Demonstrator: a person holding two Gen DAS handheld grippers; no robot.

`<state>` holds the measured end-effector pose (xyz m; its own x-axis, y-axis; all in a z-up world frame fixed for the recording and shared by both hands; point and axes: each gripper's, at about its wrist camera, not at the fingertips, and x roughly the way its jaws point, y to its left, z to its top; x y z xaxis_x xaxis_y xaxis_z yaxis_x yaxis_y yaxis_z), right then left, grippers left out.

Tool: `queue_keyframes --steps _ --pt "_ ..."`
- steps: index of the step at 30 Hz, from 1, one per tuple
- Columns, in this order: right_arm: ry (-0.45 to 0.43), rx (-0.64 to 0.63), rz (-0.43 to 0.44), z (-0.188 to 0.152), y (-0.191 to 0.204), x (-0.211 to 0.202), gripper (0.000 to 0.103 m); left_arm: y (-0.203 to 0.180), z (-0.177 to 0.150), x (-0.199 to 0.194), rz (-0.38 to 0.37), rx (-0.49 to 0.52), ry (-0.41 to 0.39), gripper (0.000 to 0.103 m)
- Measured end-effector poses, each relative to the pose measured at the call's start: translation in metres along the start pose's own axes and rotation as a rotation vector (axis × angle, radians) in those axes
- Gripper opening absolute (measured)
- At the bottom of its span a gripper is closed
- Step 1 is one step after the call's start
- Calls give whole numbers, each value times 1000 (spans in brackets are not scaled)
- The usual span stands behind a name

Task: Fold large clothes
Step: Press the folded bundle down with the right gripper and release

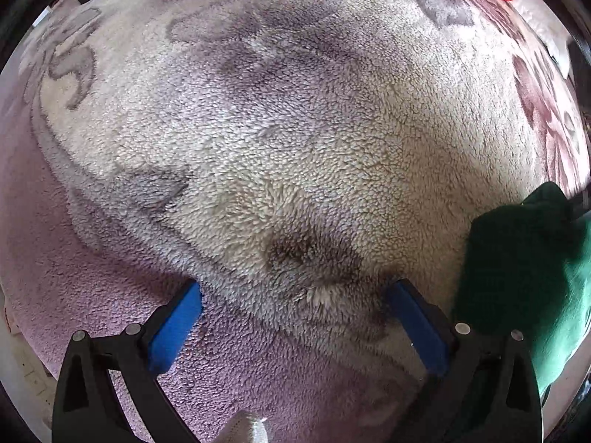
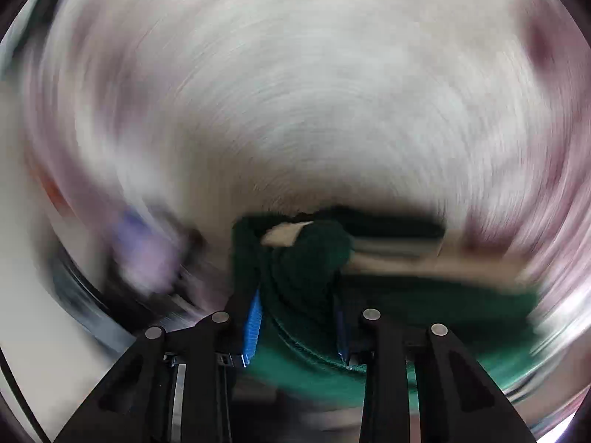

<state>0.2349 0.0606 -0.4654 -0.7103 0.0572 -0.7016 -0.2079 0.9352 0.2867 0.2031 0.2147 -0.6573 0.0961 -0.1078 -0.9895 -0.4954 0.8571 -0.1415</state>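
Left wrist view: left gripper (image 1: 293,295) spread wide over bare blanket (image 1: 295,129); right gripper (image 2: 299,310) clamps green garment (image 2: 310,258).

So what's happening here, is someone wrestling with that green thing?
A person with a gripper in each hand is folding clothes on a fluffy blanket. The right gripper is clamped on a bunched green garment; its view is blurred by motion. The left gripper is open over the blanket, holding nothing.

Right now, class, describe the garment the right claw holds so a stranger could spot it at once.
Start from the fluffy cream and lilac flowered blanket covering the surface. At its right edge lies a dark green knitted garment, bunched between the right claw. Nothing else nearby is green.
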Motion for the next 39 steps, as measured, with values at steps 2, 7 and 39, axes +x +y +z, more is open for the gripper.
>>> queue_keyframes --steps 2,7,39 --pt "3 91 124 -3 -28 -1 35 0 0 0 -7 3 3 103" --pt "-54 -209 -115 -16 33 -37 77 -1 -2 1 -30 5 10 103" --pt "153 -628 -645 4 73 78 73 104 -47 -29 20 -169 -7 103"
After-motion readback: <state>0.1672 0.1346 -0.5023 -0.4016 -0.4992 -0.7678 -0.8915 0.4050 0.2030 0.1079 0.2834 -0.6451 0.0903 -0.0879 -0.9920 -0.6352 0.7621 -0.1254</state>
